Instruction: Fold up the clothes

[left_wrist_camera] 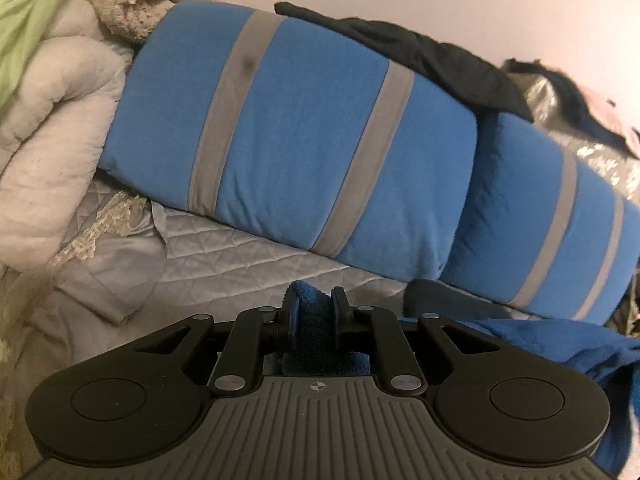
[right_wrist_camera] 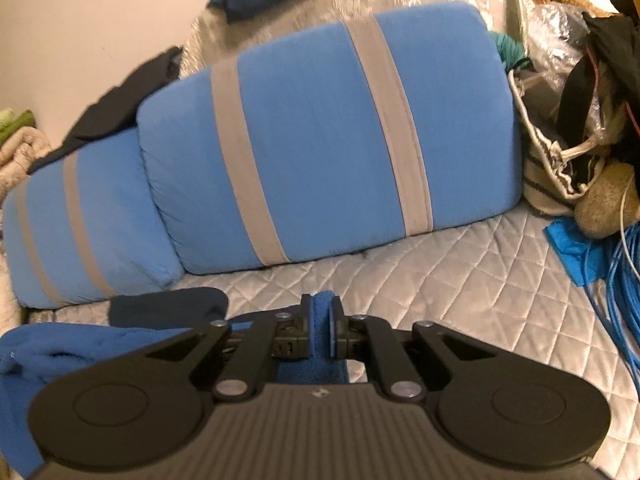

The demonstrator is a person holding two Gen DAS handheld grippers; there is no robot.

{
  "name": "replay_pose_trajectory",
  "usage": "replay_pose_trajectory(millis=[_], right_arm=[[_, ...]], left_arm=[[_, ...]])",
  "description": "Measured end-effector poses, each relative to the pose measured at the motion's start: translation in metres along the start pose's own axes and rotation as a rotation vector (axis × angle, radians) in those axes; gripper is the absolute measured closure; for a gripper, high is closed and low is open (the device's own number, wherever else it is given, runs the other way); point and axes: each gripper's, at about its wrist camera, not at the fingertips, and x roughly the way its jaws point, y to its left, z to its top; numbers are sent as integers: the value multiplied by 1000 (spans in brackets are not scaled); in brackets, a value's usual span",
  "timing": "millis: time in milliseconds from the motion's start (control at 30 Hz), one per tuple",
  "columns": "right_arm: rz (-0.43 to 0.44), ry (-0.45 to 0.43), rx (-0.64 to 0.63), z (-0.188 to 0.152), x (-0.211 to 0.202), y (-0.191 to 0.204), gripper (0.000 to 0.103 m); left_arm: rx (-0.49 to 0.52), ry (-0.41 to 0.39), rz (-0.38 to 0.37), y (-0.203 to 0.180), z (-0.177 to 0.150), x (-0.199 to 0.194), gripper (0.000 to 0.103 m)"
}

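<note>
Fleece [left_wrist_camera: 560, 344], dark blue, hangs between both grippers over quilt [right_wrist_camera: 440, 264]; L gripper [left_wrist_camera: 314, 312] pinches a thick fold of it, jaws nearly together w/ cloth bunched between pads; R gripper [right_wrist_camera: 322, 320] clamped tight on a thinner edge of same fleece, which trails off to its left; two blue pillows w/ grey stripes [left_wrist_camera: 296, 136] lie just beyond, against wall; black garment [left_wrist_camera: 420, 52] drapes on top of pillows; blue cable [right_wrist_camera: 624, 280] coils at quilt's right edge.
</note>
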Motion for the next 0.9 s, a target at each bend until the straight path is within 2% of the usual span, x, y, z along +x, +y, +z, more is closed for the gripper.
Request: replay_pose_trajectory(millis=[233,333,733,800,833,867,900], right_arm=[[-27,21,-19,15,45,7,96],[-41,37,-26,16,65,8,96],[-82,130,-2,-4,134,3,94],[-73,133,28,-3,139,0,84],[-65,126,47,-2,139,-2,62],[-55,119,65,-1,139,-4,40],[-34,110,81,1,138,-7,28]], left_arm=[[26,11,32,-6,9,36,87],[15,43,51,-5,4,56,87],[-61,121,83,8,-10,108,84],[-119,136,75,13,-10,111,82],[-156,141,68,16,-10,112,77],[-195,132,54,19,-10,111,67],[-234,123,40,22,-9,110,60]])
